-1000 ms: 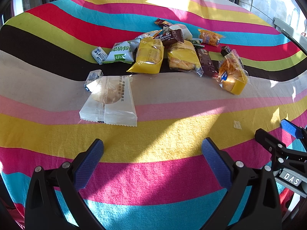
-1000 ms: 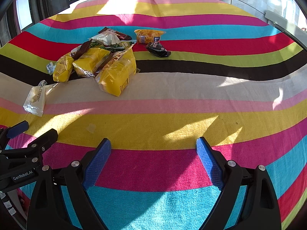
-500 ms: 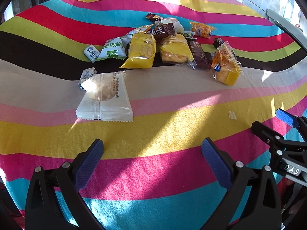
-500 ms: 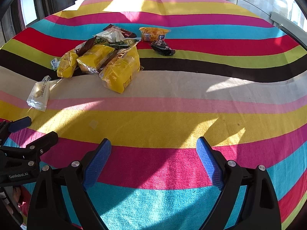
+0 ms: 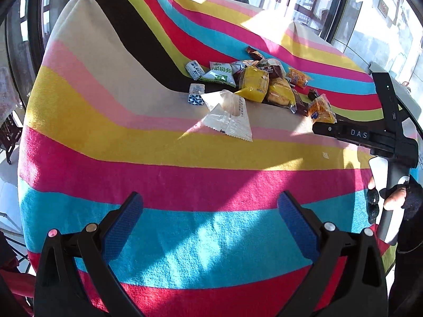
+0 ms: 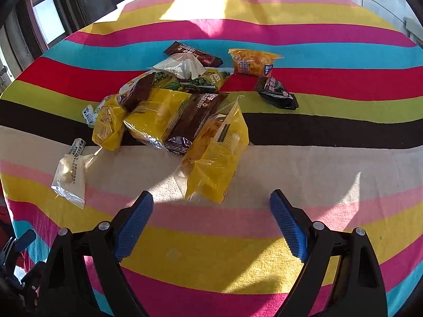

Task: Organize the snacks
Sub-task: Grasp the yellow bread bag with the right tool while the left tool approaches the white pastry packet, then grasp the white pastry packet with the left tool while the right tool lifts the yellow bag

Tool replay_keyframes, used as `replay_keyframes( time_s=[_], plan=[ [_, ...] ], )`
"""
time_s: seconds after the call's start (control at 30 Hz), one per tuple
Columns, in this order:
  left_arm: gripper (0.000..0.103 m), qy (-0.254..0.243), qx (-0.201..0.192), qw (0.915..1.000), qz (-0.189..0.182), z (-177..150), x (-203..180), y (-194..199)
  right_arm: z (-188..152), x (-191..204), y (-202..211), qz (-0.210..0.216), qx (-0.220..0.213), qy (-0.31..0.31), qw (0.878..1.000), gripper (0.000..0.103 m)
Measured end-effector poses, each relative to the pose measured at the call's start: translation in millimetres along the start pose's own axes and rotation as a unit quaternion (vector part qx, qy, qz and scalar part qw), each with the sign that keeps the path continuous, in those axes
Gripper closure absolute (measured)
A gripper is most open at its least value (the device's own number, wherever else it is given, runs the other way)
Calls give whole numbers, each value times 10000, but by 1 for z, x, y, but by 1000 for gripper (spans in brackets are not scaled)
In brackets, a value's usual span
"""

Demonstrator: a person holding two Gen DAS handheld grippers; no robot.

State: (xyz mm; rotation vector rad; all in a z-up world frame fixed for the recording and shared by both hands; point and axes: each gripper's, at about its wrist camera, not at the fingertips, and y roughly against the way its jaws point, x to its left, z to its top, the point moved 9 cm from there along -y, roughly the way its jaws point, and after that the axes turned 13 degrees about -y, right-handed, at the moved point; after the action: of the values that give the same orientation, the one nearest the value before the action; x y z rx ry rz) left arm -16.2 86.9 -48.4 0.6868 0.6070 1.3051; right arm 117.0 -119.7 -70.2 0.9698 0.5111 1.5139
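Note:
A heap of wrapped snacks lies on a striped tablecloth (image 6: pixel 330 163). In the right wrist view a yellow bread pack (image 6: pixel 215 158) lies just ahead of my right gripper (image 6: pixel 211 208), which is open and empty. Behind it are a brown chocolate pack (image 6: pixel 190 121), more yellow packs (image 6: pixel 156 113), a black pack (image 6: pixel 277 93) and an orange pack (image 6: pixel 251 60). A clear cake pack (image 6: pixel 70 179) lies at the left. My left gripper (image 5: pixel 210 208) is open and empty near the table's front edge, far from the clear cake pack (image 5: pixel 228 116) and the heap (image 5: pixel 253 84).
The right gripper's body (image 5: pixel 370 134) and the gloved hand (image 5: pixel 396 198) holding it show at the right of the left wrist view. Windows and dark frames (image 6: pixel 79 5) surround the table. The cloth's edge falls away at the left (image 5: pixel 29 132).
My left gripper has pulled back and swung left, so the snacks look farther off. My right gripper has moved forward to just short of the yellow bread pack. Both stay open.

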Motion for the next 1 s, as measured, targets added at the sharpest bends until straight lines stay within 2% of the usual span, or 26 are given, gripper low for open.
replay_keyframes(
  time_s=[0.1, 0.23, 0.27, 0.3, 0.37, 0.53, 0.67, 0.8, 0.97, 1.0],
  plan=[
    [1, -50, 22, 10000, 27, 3, 0, -3, 10, 13, -12, -279, -98, 149, 9995, 16],
    [1, -245, 43, 9997, 50, 16, -5, -10, 16, 6, -22, -622, -107, 97, 9980, 18],
    [1, -294, 53, 9995, 88, 21, -5, -12, 17, 3, -20, -585, -146, 26, 9982, 26],
    [1, -313, 81, 9994, 102, 25, -6, -16, 18, 0, -18, -528, -211, -31, 9984, 46],
    [1, -273, 99, 9996, 73, 35, -5, -24, 16, -7, -11, -576, -341, -20, 9978, 65],
    [1, -175, 305, 9994, 53, 61, -6, -53, 1, -27, 17, -275, -590, -356, 9972, 66],
    [1, -241, 509, 9980, 304, 79, -9, -80, -14, -35, 41, 84, -697, -571, 9959, 66],
    [1, -314, 780, 9951, 516, 85, -8, -104, -24, -41, 55, 239, -756, -673, 9946, 66],
    [2, -340, 669, 9954, 601, 87, -7, -107, -33, -50, 61, 353, -769, -769, 9934, 66],
    [10, -366, 609, 9958, 578, 88, -8, -105, -33, -49, 63, 380, -815, -755, 9931, 66]
  ],
)
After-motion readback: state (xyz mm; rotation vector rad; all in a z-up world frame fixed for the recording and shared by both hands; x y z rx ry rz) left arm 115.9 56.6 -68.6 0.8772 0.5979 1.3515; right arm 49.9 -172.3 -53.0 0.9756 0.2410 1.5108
